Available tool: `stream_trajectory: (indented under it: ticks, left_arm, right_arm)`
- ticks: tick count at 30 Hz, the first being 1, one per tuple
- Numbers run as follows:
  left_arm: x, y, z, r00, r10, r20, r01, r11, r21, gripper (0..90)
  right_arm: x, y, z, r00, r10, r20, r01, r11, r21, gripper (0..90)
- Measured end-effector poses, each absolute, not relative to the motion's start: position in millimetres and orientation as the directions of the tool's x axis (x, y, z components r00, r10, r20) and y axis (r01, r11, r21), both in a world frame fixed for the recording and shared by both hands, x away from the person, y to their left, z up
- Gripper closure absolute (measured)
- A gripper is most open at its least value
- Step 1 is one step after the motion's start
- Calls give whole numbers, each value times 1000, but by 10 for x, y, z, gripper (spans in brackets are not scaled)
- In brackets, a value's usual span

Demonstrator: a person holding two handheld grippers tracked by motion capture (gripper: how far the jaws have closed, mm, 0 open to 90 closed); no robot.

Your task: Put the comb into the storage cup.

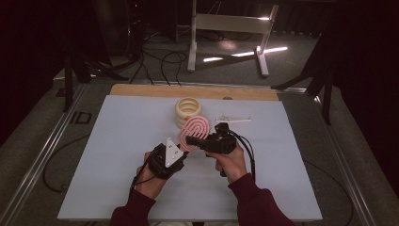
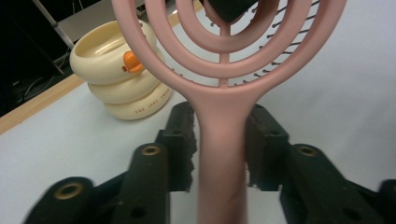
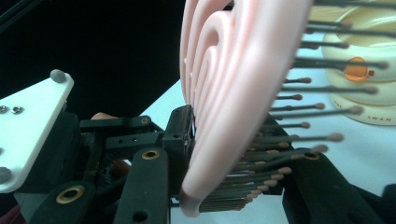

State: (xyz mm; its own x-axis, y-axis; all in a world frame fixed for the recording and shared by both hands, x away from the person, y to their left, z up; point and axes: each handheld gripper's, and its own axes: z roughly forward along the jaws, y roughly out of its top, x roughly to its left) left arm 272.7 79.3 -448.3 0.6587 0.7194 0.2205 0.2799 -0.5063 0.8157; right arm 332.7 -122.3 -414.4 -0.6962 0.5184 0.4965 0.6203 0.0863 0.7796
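A pink hairbrush (image 1: 195,129) with looped ribs and dark bristles is held off the table between both grippers. My left gripper (image 1: 181,145) is shut on its handle (image 2: 222,140), with a black pad against each side. My right gripper (image 1: 190,140) comes in from the right and is shut on the brush head (image 3: 233,93). One of its jaws lies on the smooth back and the other in the bristles. In the right gripper view the left gripper's white plate (image 3: 28,135) shows at the left.
A cream container of stacked rings with an orange knob (image 1: 187,110) stands just behind the brush, near the table's far edge. A thin white piece (image 1: 233,119) lies to its right. A pale sheet (image 1: 117,155) covers the table, and a white frame (image 1: 226,23) stands on the floor beyond.
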Motion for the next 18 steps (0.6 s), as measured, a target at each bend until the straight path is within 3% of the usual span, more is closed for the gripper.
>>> stream_trajectory:
  ticks: [4,6,18]
  left_arm:
    - [2730,801,-4479,655,724,218,281,-502,818,581]
    - [2739,819,-4469,651,732,200,288,-483,827,491]
    - [2754,925,-4408,650,750,124,307,-408,860,184]
  right_arm:
    - [3329,-1220,-4144,-695,516,500,622,84,778,637]
    - [3331,-1224,-4142,-692,523,497,621,81,780,637]
    - [3332,-1230,-4136,-693,533,487,614,81,785,637]
